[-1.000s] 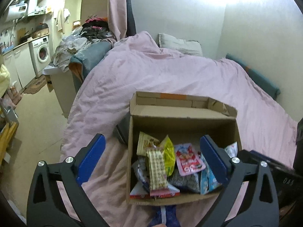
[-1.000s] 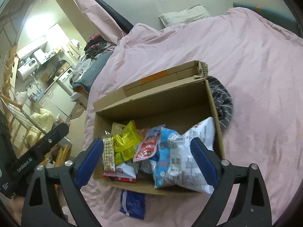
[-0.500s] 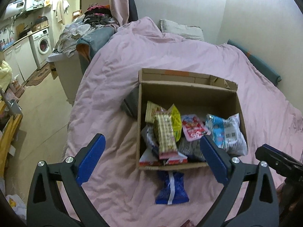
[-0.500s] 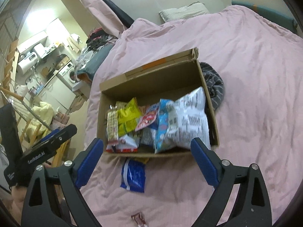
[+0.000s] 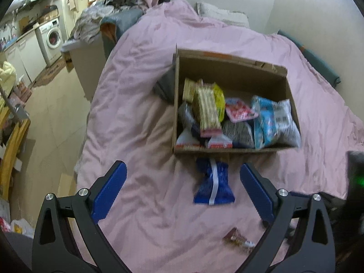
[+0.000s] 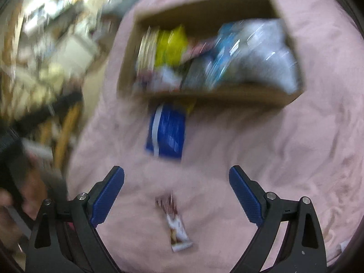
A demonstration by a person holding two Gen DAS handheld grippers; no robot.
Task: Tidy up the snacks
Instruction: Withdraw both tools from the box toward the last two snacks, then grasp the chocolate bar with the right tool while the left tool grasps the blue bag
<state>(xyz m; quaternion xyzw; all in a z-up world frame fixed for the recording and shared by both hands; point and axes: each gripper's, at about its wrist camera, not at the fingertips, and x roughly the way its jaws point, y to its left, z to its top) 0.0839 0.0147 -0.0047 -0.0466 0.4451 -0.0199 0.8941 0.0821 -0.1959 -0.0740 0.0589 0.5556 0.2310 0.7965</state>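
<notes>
A cardboard box (image 5: 234,64) (image 6: 213,96) sits on the pink bedspread, filled with several snack packets. A blue packet (image 5: 213,184) (image 6: 168,132) lies flat on the cover just in front of the box. Nearer still lies a small brown-and-white snack bar (image 5: 238,241) (image 6: 175,225). My left gripper (image 5: 183,192) is open and empty, hovering short of the blue packet. My right gripper (image 6: 176,194) is open too, with the snack bar below and between its fingers; this view is motion-blurred.
The bed's left edge (image 5: 91,122) drops to a tiled floor. A washing machine (image 5: 51,38) and a pile of laundry (image 5: 100,22) stand at the far left. A pillow (image 5: 220,16) lies at the bed's head. A hand (image 6: 25,188) holds the other gripper at left.
Both grippers have pulled back from the box toward the bed's foot. The blue packet and then the snack bar have come into view. The right view is now blurred.
</notes>
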